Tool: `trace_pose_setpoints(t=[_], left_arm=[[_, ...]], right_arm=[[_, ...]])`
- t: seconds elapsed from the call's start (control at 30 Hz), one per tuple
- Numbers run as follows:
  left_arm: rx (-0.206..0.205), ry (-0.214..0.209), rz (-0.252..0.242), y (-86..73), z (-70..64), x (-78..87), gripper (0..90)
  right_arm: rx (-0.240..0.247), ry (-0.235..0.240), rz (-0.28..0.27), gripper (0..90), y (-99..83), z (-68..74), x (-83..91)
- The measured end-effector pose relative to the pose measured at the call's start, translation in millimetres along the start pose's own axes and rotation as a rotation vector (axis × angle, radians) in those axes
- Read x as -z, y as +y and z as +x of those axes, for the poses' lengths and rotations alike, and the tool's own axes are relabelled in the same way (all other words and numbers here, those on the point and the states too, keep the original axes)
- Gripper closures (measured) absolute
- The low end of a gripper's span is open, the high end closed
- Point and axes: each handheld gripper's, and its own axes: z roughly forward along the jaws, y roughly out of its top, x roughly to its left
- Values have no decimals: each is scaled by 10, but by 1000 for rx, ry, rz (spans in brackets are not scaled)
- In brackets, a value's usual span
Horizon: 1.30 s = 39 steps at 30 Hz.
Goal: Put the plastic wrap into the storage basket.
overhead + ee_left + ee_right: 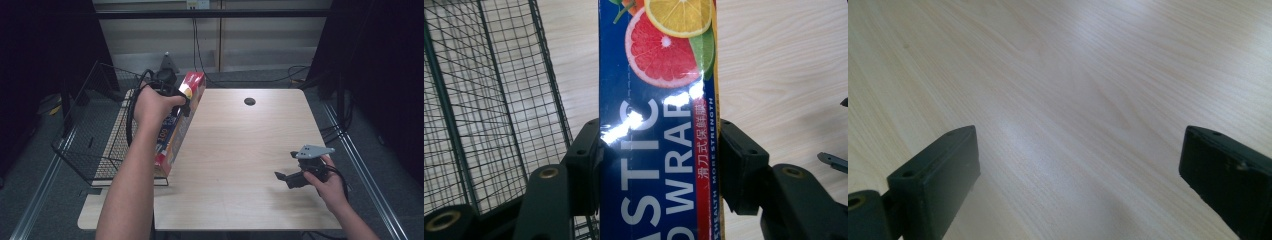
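While the long blue cardboard box of plastic wrap (659,150), printed with citrus slices, was clamped between the jaws of the left tongs (659,165), it stood tilted at the left edge of the pale wooden table (240,150), just beside the black wire basket (95,125). Item held: one box, gripped across its narrow width, raised at its far end, with its near end low by the basket's corner. Right tongs (292,176): released, jaws spread wide over bare wood near the table's right edge, holding nothing. Progress, as judged: pickup done; transfer apparently under way toward the basket, which looked empty. Remaining: carrying the box over the rim, lowering it inside, letting go.
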Motion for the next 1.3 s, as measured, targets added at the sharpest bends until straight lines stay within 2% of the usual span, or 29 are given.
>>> trace_pose_setpoints(t=[0.3,0.5,0.53,0.8,0.87,0.9,0.93,0.97,1.0,1.3], left_arm=[[19,17,-6,-3,109,69,449],[50,17,-13,-8,195,140,449],[44,29,-13,-8,210,148,449],[70,32,-14,-15,287,197,449],[65,41,-10,-15,323,218,448],[81,43,-11,-15,338,231,449],[74,49,-10,-15,359,244,449],[74,49,-10,-15,359,244,449],[91,45,-15,-19,381,267,449],[107,55,-23,-26,486,348,448]], right_arm=[[-2,-4,1,26,-2,-4,-6],[-1,-2,3,26,-1,2,-12],[0,-6,5,26,-1,6,-12],[-1,-1,5,26,-1,6,-14],[0,-6,7,26,-1,8,-13],[1,-4,6,26,0,11,-12],[1,0,4,26,0,10,-13],[1,0,4,26,0,10,-13],[0,-4,6,26,0,10,-13],[2,2,5,26,0,15,-15]])
